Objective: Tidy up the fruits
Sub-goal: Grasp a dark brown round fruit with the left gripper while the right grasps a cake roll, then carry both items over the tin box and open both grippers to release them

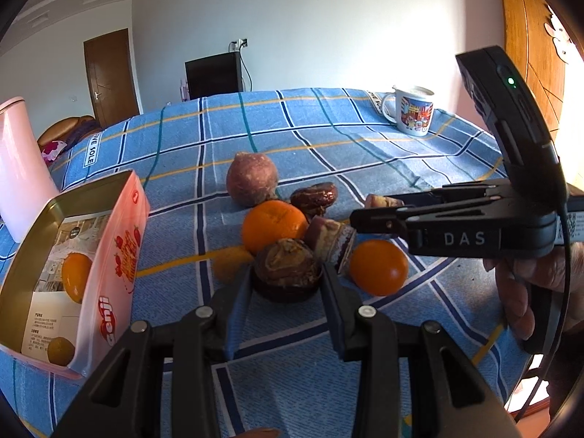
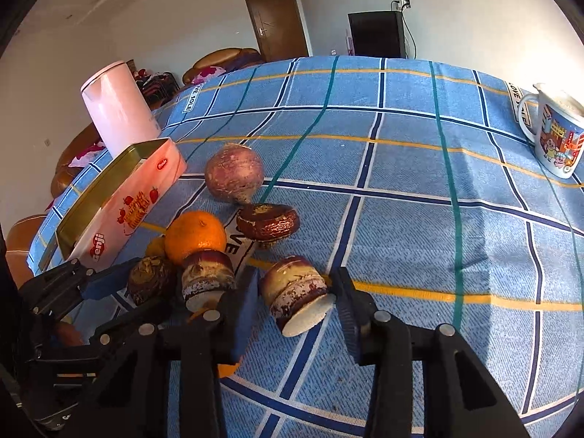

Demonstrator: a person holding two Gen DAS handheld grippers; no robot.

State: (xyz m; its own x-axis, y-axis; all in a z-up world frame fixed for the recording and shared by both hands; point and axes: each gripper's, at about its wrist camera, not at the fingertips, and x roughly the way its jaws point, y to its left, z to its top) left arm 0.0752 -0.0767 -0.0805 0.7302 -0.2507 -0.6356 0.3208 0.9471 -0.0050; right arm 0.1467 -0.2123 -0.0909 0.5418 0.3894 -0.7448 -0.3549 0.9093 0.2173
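My left gripper (image 1: 286, 284) is shut on a dark brown water chestnut (image 1: 286, 268), which sits at the near edge of a small heap of fruit. My right gripper (image 2: 294, 288) is shut on a cut, brown-and-cream chestnut piece (image 2: 295, 292), and reaches in from the right in the left wrist view. The heap holds a tangerine (image 1: 273, 224), a second orange fruit (image 1: 377, 266), a large purple-brown round fruit (image 1: 252, 179), a flat dark chestnut (image 1: 314, 197) and another cut piece (image 1: 330, 241). An open pink tin (image 1: 120, 237) on the left has orange fruit (image 1: 75, 275) inside.
A pink kettle (image 2: 116, 109) stands behind the tin at the table's left edge. A picture mug (image 2: 554, 138) stands at the far right. The blue checked cloth (image 2: 401, 200) covers the table. A person's hand (image 1: 522, 292) holds the right gripper's handle.
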